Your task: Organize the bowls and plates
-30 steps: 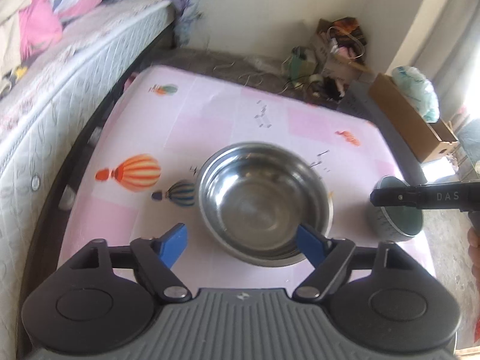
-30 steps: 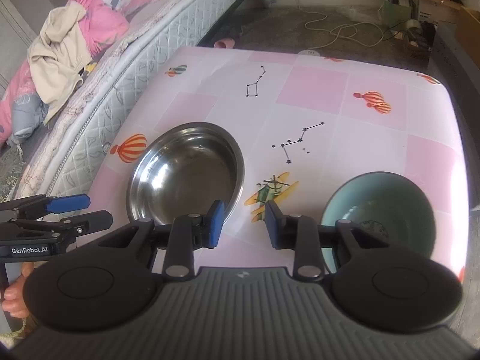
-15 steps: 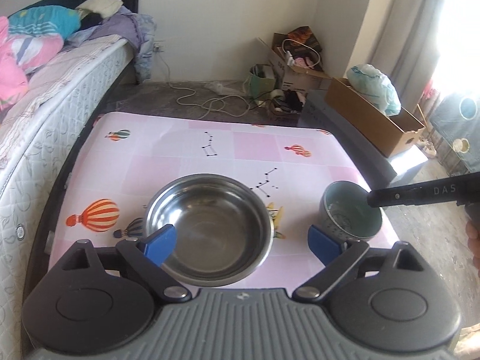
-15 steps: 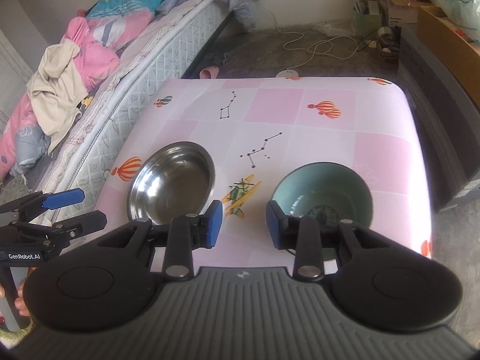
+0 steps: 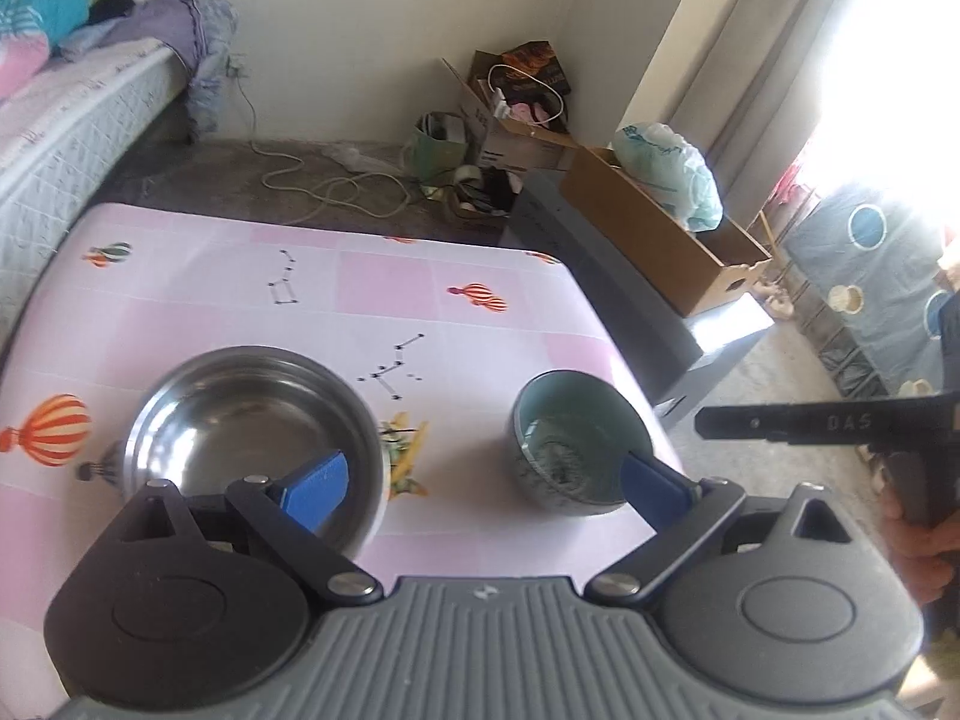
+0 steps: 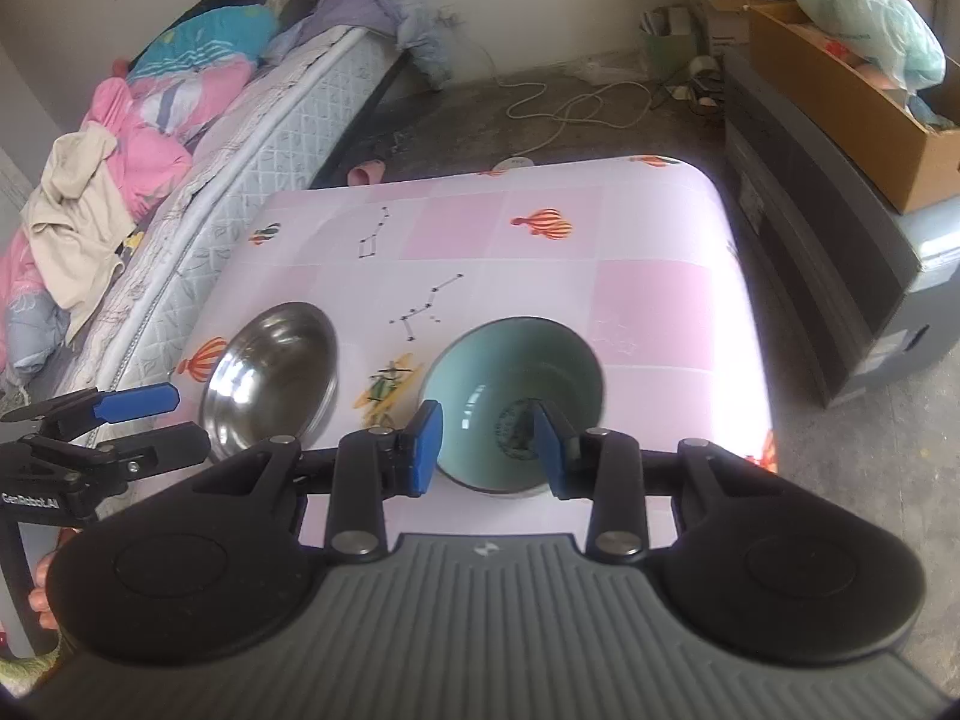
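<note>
A steel bowl point(image 5: 246, 420) point(image 6: 273, 369) sits on the pink table point(image 5: 384, 300) at the near left. A teal ceramic bowl point(image 5: 579, 441) point(image 6: 516, 384) sits to its right near the table's right edge. My left gripper point(image 5: 486, 489) is open wide and empty, above the near edge between the two bowls. My right gripper point(image 6: 487, 444) is open and empty, held over the near rim of the teal bowl. It shows from the side in the left wrist view point(image 5: 780, 423). The left gripper shows at the left of the right wrist view point(image 6: 120, 420).
A bed point(image 6: 180, 138) with heaped clothes runs along the table's left side. A grey cabinet point(image 6: 840, 276) with a cardboard box point(image 6: 852, 102) stands to the right. Boxes, bags and a white cable point(image 5: 336, 189) lie on the floor beyond the table.
Both grippers have pulled back and swung right. The right gripper's fingers have opened wider and now sit over the teal bowl. The bowls have not moved.
</note>
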`<state>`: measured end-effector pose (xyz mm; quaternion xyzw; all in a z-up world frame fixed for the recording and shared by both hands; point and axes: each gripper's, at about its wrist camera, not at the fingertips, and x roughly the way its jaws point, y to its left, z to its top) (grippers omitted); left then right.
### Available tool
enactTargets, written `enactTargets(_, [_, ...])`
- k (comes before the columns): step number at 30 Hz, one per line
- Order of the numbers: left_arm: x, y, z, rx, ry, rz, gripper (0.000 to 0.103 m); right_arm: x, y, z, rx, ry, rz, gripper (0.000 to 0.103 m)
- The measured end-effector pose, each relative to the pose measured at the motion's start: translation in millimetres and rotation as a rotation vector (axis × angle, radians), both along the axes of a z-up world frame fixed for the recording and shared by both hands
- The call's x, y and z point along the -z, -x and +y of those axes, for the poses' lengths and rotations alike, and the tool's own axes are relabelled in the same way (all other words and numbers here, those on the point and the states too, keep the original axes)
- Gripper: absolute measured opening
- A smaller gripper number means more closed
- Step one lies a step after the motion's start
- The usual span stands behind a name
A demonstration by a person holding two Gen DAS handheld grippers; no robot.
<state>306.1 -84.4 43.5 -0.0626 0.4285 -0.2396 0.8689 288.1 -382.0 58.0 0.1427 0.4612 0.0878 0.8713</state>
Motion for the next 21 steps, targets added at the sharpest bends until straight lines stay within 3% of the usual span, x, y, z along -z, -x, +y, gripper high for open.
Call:
enactTargets(3, [4,-6,-12,0.005,0.039,-0.007,0.098,10,-1,-15,0.028,0.003,0.01,0.033])
enactTargets(7, [10,-13,-34,0.048,0.023,0.003,0.098,25,-7,-31,0.059,-0.018,0.025,0.033])
enactTargets(13, [27,-20,-66,0.109,-0.08,0.019,0.096,45,-21,-33,0.068,-0.039,0.041,0.033])
enactTargets(21, [39,-30,-88,0.146,-0.146,0.063,0.07,67,-41,-24,0.075,-0.05,0.06,0.031])
